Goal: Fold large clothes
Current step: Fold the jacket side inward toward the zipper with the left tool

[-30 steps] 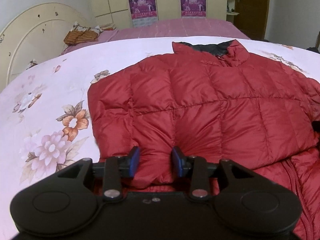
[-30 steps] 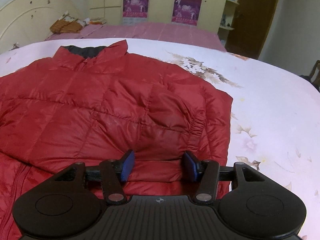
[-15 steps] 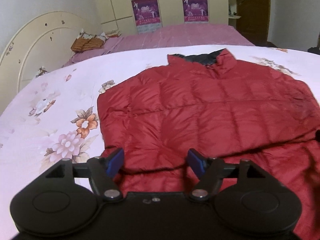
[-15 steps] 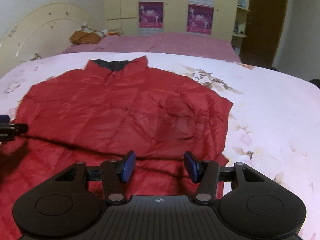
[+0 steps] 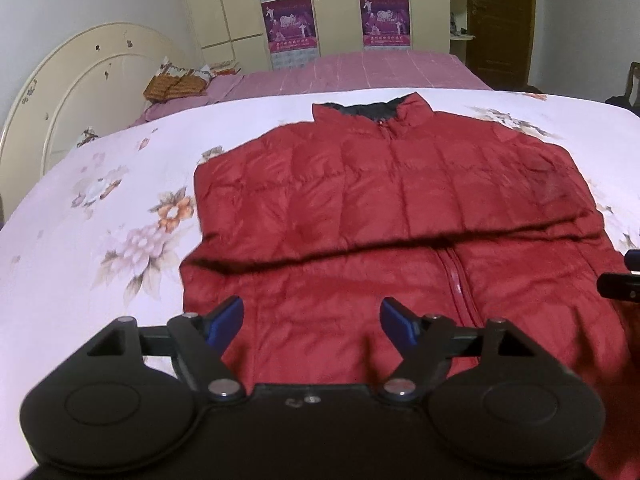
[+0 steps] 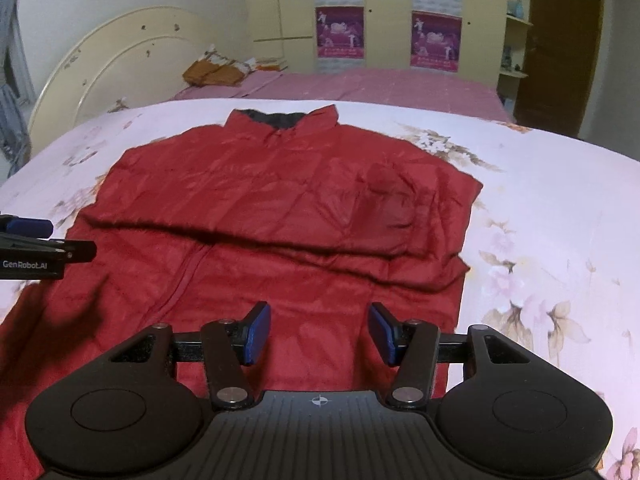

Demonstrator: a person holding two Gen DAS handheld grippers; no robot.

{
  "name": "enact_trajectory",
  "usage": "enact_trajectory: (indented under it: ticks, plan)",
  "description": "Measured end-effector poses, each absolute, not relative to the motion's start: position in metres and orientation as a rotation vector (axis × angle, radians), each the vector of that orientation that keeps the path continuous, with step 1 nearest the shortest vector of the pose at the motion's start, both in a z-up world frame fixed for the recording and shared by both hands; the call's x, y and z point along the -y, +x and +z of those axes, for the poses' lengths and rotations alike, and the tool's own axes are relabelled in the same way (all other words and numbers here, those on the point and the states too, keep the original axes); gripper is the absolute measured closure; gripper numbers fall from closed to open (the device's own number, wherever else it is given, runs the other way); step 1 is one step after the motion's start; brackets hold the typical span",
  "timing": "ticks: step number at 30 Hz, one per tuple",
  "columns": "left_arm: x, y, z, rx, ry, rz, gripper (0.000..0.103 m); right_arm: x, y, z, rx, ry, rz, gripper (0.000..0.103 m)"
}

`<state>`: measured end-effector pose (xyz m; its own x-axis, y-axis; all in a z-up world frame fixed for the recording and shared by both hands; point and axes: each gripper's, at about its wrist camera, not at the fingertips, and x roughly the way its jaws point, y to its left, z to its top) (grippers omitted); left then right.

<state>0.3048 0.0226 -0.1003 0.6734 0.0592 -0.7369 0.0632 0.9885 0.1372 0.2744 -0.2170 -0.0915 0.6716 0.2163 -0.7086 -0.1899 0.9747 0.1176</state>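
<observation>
The red puffer jacket [image 5: 380, 216] lies flat on the floral bedspread [image 5: 100, 220], collar [image 5: 372, 110] at the far end with its dark lining showing, zip running down the middle toward me. A fold line crosses it from side to side about halfway down, the upper part lying as a layer over the lower part, and the sleeves are tucked in so the outline reads as a rough rectangle. In the right wrist view the same jacket [image 6: 280, 208] fills the middle of the bed, its right edge stepped where the layers end.

My left gripper [image 5: 312, 320] hangs over the near hem, a little left of the zip. Its jaws have just been opening and now stand wide, blue pads [image 5: 226, 318] well apart, nothing but air between them; the fabric is below, not pinched. My right gripper [image 6: 319, 334] hovers over the near hem on the other side, right of the zip; its jaws have been opening too, moderately wide, and they grip nothing. Each tool peeks into the other's view at the frame edge.

Further out: a cream rounded headboard [image 5: 80, 92] to the left, a pink sheet [image 5: 360, 70] beyond the bedspread, a brown patterned bundle [image 5: 176, 84] on it, yellow wardrobe doors [image 6: 388, 12] with purple posters [image 6: 340, 32], and a dark wooden door [image 6: 560, 48] at right.
</observation>
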Motion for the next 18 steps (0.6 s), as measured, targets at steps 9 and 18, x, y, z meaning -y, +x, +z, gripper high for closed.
enact_trajectory:
  ticks: [9, 18]
  plan:
    - [-0.034, 0.266, -0.104, -0.862, 0.156, -0.025, 0.027, 0.223, 0.233, -0.087, -0.770, 0.053, 0.192, 0.015]
    - [-0.065, 0.234, -0.109, -0.875, 0.144, -0.055, 0.027, 0.222, 0.190, -0.098, -0.827, 0.046, 0.100, 0.015]
